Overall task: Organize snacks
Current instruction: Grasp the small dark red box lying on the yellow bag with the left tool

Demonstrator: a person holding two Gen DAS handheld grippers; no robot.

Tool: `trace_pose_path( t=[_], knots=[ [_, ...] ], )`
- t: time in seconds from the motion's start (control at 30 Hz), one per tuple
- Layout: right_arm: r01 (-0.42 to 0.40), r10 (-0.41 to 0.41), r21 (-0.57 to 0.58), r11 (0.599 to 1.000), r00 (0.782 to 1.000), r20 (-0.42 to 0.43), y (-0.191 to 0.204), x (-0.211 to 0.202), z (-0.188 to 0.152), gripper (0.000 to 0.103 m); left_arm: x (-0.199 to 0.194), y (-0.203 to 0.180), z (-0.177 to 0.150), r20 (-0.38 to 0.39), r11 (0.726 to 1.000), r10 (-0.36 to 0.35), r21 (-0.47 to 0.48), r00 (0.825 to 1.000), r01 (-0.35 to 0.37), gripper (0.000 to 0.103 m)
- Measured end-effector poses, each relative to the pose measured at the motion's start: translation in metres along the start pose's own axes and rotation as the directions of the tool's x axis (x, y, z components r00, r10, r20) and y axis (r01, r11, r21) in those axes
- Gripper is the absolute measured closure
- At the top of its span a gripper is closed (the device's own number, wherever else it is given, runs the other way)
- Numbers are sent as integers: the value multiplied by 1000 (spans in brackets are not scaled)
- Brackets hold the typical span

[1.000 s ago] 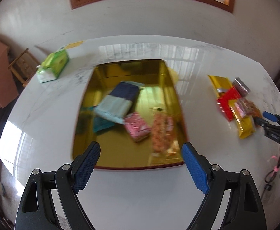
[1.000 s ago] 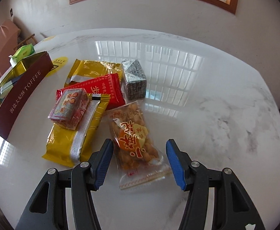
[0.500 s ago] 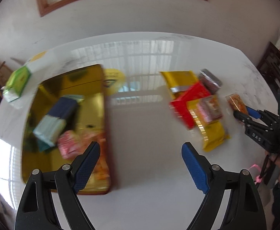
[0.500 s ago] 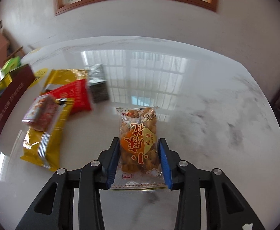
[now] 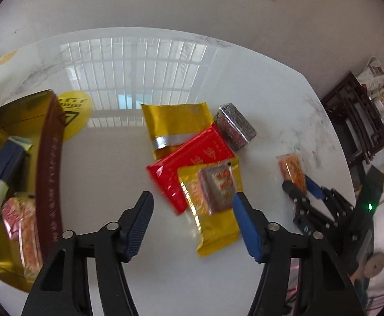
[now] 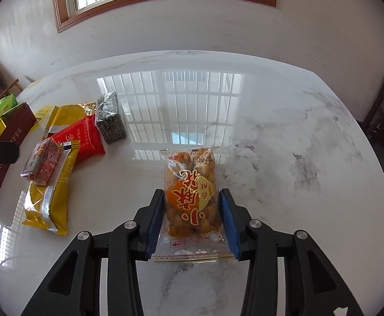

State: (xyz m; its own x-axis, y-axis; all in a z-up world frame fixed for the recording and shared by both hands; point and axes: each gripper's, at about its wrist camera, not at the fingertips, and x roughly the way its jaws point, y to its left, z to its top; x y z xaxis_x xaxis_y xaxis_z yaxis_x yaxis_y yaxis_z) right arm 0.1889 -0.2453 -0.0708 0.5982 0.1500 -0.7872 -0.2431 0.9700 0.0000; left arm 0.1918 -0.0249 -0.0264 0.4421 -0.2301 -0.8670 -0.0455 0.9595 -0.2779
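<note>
The right gripper (image 6: 192,218) pinches a clear snack bag (image 6: 192,197) of orange twists between its blue pads; its jaws have just eased a little wider, yet both pads press the bag's sides. The bag points straight ahead of that gripper, and whether its far end rests on the white marble worktop (image 6: 284,137) cannot be told.

The left gripper (image 5: 192,208) is spread, with nothing between its pads; its jaws have just been closing. It hangs over a heap of snacks. Just ahead of its right pad a small pink-and-silver pack (image 5: 217,184) lies on a gold pack (image 5: 215,226), which reaches back beside that pad. A red pack (image 5: 192,158) lies ahead, between the pads' lines, partly under the gold one. Beyond it lie a second gold pack (image 5: 173,123) and a speckled silver block (image 5: 234,126).

Far to the left of the left gripper stands a gold-lined box (image 5: 47,163) with a maroon wall, holding several snacks. To its right, the right gripper with its bag shows near the worktop's edge.
</note>
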Motion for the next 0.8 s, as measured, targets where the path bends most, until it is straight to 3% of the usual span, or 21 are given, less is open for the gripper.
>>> trace_pose_path(
  t=[0.17,0.3,0.63,0.8],
  knots=[
    [-1,1,-1,1000,1000,-1,0,1,1,62,13,-8,7,-14,1000,-26,-8,1000,26,44],
    [-2,2,0,1000,1000,0,0,1,1,62,24,-11,10,-38,1000,-7,-14,999,7,45],
    [-3,3,1,1000,1000,-1,0,1,1,62,36,-15,14,-56,1000,-22,-3,998,22,67],
    [-3,3,1,1000,1000,-1,0,1,1,62,37,-15,13,-62,1000,-29,-3,998,29,69]
  ],
)
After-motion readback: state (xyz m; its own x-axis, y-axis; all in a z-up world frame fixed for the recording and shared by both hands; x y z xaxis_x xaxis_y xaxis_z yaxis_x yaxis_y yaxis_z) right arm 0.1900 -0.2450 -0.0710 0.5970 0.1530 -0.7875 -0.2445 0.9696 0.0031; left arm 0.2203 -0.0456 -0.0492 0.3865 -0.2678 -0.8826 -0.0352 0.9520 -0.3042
